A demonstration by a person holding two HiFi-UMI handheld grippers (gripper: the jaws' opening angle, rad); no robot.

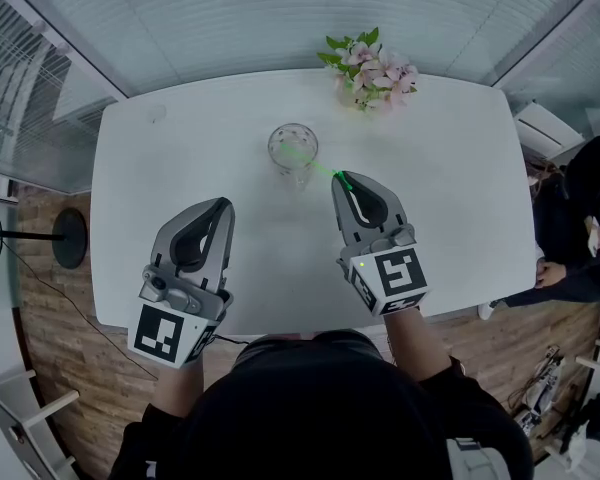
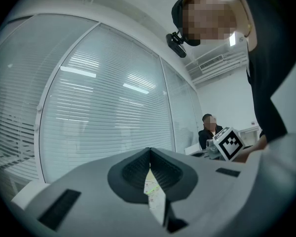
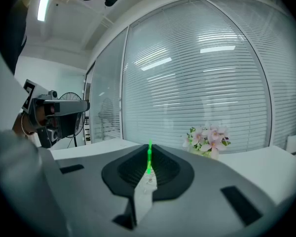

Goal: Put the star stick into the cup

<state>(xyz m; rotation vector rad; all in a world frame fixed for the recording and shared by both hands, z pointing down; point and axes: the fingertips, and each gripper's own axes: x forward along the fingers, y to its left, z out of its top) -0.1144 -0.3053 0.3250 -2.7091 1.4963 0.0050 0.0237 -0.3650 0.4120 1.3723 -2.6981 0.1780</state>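
Note:
A clear glass cup [image 1: 293, 150] stands on the white table [image 1: 180, 148], near its middle and toward the back. The thin green star stick [image 1: 320, 165] runs from my right gripper [image 1: 340, 178] up-left to the cup, and a green glow shows inside the glass. The right gripper is shut on the stick's near end; in the right gripper view the stick [image 3: 149, 158] stands pinched between the dark pads. My left gripper [image 1: 225, 203] hovers over the table's front left, jaws together with nothing between them, and its tips [image 2: 149, 152] meet in its own view.
A bunch of pink flowers [image 1: 375, 70] lies at the table's far edge, behind and right of the cup. A person in dark clothes [image 1: 580, 218] sits past the right end. A standing fan [image 1: 40, 236] is on the floor at the left. Blinds cover the glass walls.

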